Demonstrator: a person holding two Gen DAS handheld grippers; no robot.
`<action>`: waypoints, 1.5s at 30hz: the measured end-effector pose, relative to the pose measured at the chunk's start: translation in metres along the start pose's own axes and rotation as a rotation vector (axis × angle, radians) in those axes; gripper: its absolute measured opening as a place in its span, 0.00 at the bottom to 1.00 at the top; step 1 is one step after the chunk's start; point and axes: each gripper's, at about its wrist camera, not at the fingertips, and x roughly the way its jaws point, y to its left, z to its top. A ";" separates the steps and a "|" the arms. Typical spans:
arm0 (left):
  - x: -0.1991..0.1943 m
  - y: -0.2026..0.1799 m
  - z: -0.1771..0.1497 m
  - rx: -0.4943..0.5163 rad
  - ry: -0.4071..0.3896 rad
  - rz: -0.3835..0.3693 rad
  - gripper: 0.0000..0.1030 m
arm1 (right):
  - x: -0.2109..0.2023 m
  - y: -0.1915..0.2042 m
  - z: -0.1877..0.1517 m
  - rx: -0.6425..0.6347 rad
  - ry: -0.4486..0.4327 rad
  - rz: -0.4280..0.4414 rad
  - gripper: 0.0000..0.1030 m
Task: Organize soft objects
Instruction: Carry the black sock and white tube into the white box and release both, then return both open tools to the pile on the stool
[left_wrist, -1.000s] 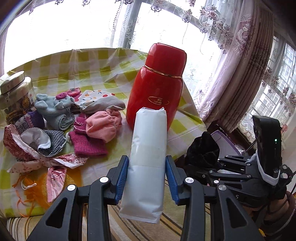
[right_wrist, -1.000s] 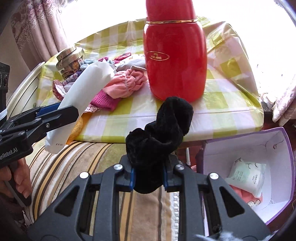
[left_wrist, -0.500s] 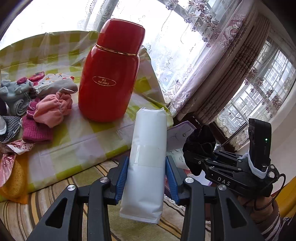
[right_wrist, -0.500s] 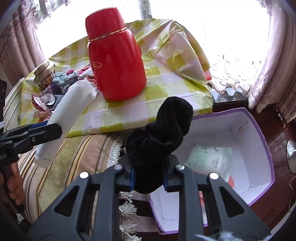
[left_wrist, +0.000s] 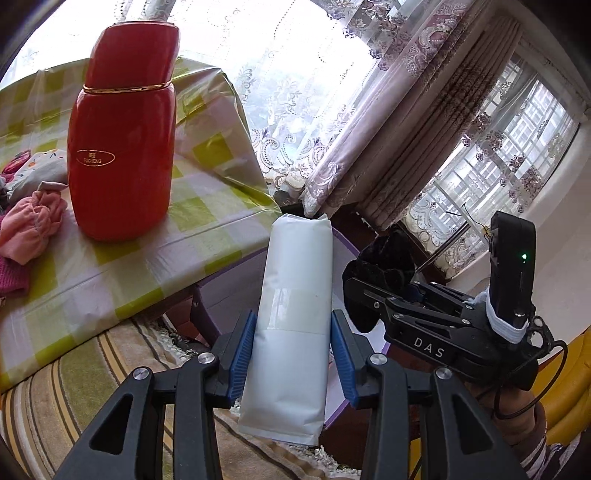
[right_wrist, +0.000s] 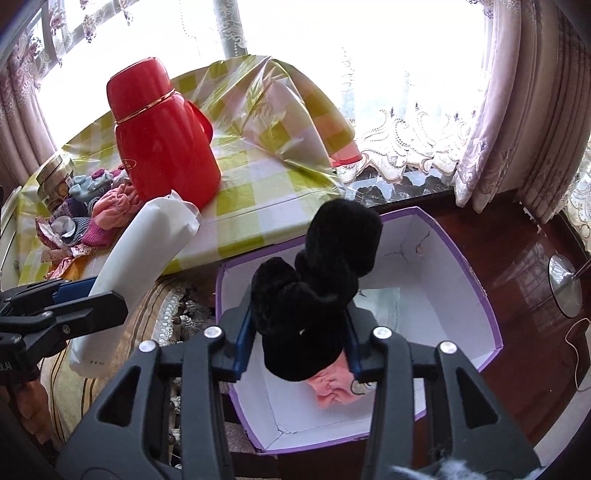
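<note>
On my left, the left gripper (left_wrist: 291, 350) pinches the soft white wrapped pack (left_wrist: 291, 317), and on my right the right gripper (right_wrist: 295, 347), jaws just spreading, frees the fuzzy black fabric bundle (right_wrist: 314, 288) above the purple-edged white box (right_wrist: 476, 288), so I should hold centred until it drops.

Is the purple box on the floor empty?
No. The purple box is open-topped and already holds a pink cloth and a pale packet.
</note>
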 end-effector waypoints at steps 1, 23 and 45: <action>0.003 -0.003 0.002 0.000 0.002 -0.003 0.42 | -0.001 -0.003 0.001 0.002 -0.005 -0.008 0.58; -0.022 0.014 -0.005 -0.010 -0.050 0.054 0.58 | -0.007 0.020 0.004 -0.068 -0.032 0.019 0.69; -0.135 0.166 -0.069 -0.415 -0.190 0.294 0.58 | 0.013 0.107 -0.003 -0.208 0.024 0.162 0.72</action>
